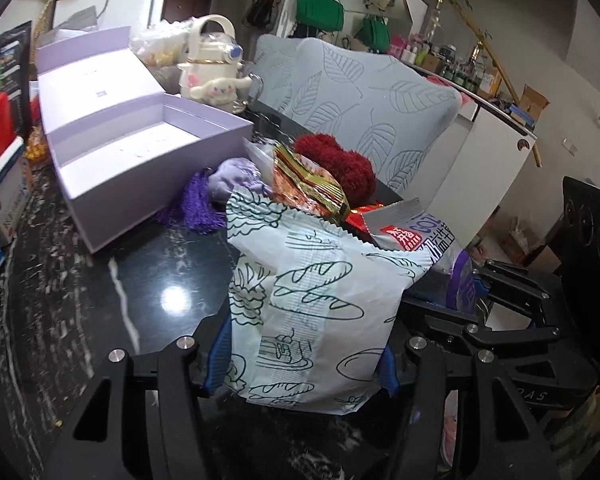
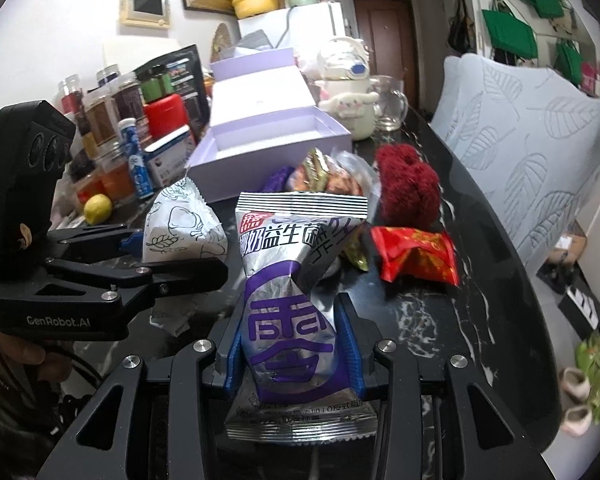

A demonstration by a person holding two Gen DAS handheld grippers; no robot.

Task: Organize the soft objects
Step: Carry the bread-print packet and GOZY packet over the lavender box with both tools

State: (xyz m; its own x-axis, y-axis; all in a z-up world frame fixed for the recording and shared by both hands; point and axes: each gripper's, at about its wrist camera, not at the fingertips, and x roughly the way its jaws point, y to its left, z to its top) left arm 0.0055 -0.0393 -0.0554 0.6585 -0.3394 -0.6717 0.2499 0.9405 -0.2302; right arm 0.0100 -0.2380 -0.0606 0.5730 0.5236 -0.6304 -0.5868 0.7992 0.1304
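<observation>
My left gripper (image 1: 304, 368) is shut on a white snack packet (image 1: 312, 304) printed with bread drawings, its blue pads (image 1: 217, 364) pressing both sides. In the right wrist view this gripper (image 2: 176, 256) comes in from the left, holding the same packet (image 2: 184, 224) above the black marble counter (image 2: 440, 320). My right gripper (image 2: 292, 356) is shut on a silver and purple packet (image 2: 292, 320), held upright. The left wrist view shows that gripper (image 1: 464, 292) at the right with its packet (image 1: 432, 244). An open lavender box (image 1: 140, 148) stands behind.
On the counter lie a red fluffy item (image 2: 408, 188), a red foil packet (image 2: 416, 256), an orange-gold packet (image 1: 308, 184) and a purple fringed item (image 1: 196, 208). Jars, bottles and a lemon (image 2: 98, 208) crowd the left. A leaf-patterned cushion (image 2: 532, 140) borders the right edge.
</observation>
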